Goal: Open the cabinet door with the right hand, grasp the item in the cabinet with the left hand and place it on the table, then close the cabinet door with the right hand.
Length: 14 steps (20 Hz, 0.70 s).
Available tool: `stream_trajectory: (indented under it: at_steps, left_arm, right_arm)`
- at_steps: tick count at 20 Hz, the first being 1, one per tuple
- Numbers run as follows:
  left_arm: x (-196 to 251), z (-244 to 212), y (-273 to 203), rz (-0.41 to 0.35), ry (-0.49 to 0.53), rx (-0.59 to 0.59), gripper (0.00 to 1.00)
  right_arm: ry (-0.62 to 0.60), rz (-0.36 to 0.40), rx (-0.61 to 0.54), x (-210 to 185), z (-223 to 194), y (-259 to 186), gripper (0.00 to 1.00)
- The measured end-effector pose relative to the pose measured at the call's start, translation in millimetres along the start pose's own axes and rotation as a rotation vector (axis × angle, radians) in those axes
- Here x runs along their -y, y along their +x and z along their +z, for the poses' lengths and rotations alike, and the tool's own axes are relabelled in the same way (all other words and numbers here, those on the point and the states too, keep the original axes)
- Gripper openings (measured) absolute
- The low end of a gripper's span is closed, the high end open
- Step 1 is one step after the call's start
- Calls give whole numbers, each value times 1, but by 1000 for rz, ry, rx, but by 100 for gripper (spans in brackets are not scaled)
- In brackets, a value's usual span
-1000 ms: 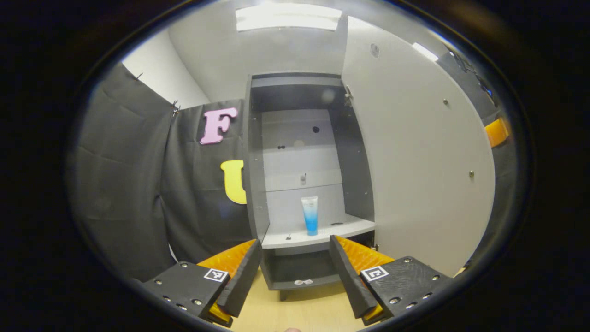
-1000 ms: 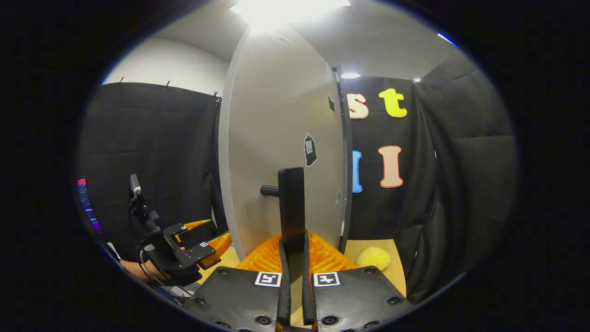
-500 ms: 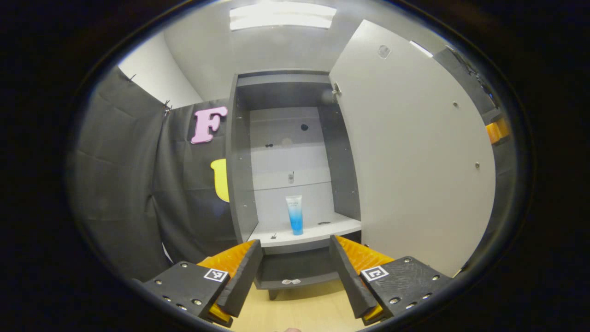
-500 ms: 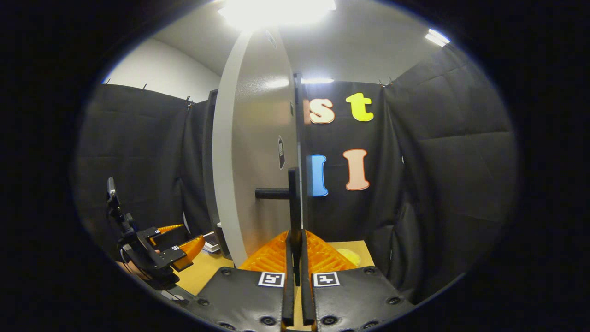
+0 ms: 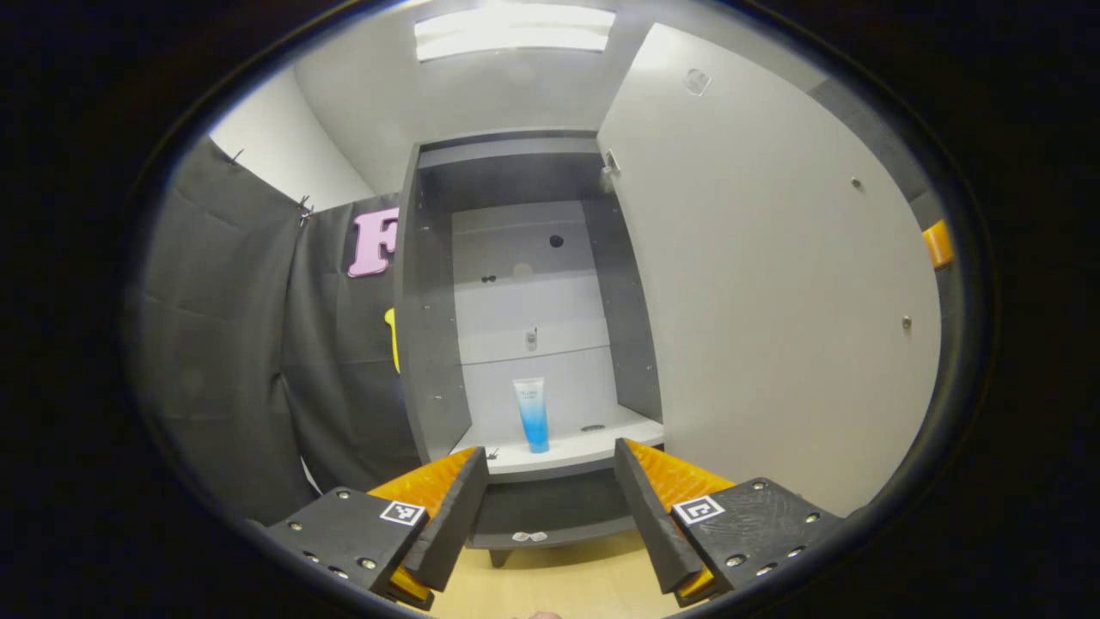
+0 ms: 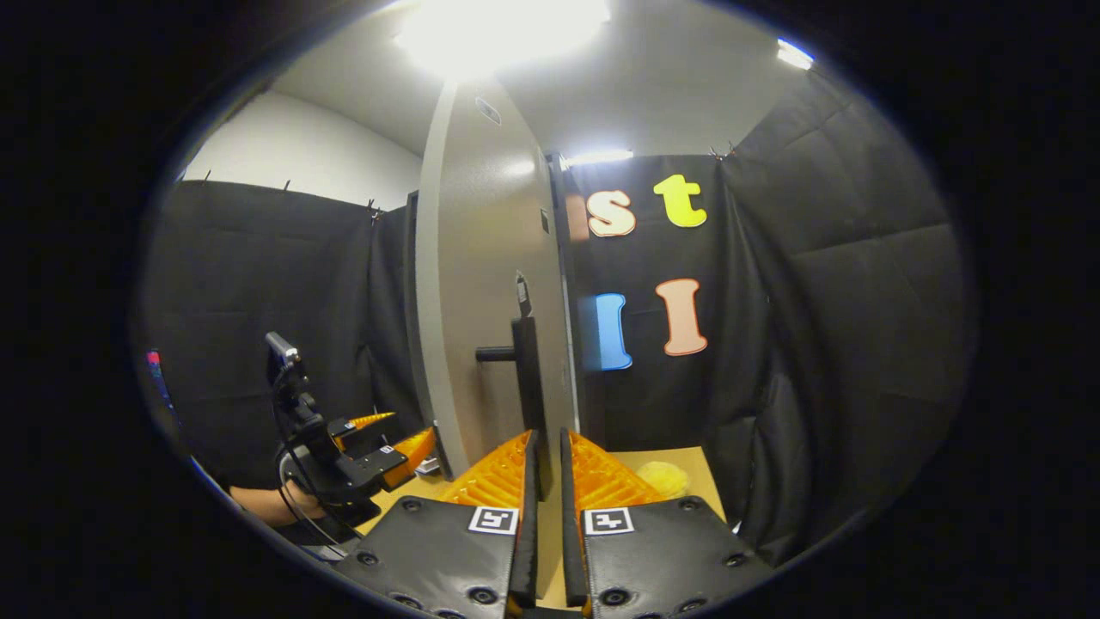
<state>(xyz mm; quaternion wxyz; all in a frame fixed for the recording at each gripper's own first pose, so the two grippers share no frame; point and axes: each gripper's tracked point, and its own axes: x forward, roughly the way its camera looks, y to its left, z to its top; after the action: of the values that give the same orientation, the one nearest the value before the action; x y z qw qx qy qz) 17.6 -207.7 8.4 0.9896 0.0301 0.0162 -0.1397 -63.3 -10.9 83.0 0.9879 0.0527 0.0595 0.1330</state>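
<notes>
A booth of black cloth stands around a pale wooden table (image 5: 550, 585), and on the table is a tall grey cabinet (image 5: 430, 344) under a bright ceiling lamp (image 5: 514, 30). In the left gripper view, the cabinet door (image 5: 773, 284) is swung wide open to the right of the left gripper (image 5: 550, 507), and it covers everything behind it on that side. The fingers of this gripper are spread wide apart and they hold nothing. Straight ahead of it, between the two fingers and higher, a small tube (image 5: 532, 414), clear on top and blue at the bottom, stands upright on the light shelf (image 5: 567, 451) inside the cabinet, well apart from the fingertips. Its print is too small to make out. On the shelf are also some tiny dark marks, and I cannot tell what they are. Under the shelf is a dark lower compartment, partly hidden by the gripper's fingers. In the right gripper view, the right gripper (image 6: 544, 481) is at the dark door handle (image 6: 526, 378); the lower end of the handle goes down between the two fingers, which are almost pressed together, but I cannot tell if both really press on it. To the right of this gripper, a yellow soft thing (image 6: 660, 478) lies on the table, half hidden by one finger. Far to its left, the other gripper shows with a hand (image 6: 296, 499) holding it, cut off at the edge.
</notes>
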Motion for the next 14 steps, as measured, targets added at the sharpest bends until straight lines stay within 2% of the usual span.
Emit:
stream_trajectory:
  at_steps: [3, 5, 7, 9, 10, 14]
  left_arm:
    - [7, 2, 10, 27, 2, -4, 89]
    - [11, 12, 20, 40, 8, 4, 89]
    - [14, 24, 31, 42, 17, 23, 89]
    - [15, 32, 45, 43, 34, 37, 89]
    - [14, 33, 53, 42, 39, 42, 89]
    - [9, 35, 88, 31, 32, 53, 89]
  right_arm:
    - [-36, -82, 15, 41, -5, 1, 14]
    - [-37, -125, -9, 62, -17, 8, 55]
    - [-76, -219, -13, 89, -26, 8, 96]
    - [-94, -297, -13, 107, -40, 8, 93]
    - [-82, -321, -16, 112, -47, 11, 96]
    - [-27, -397, -43, 128, -67, 24, 94]
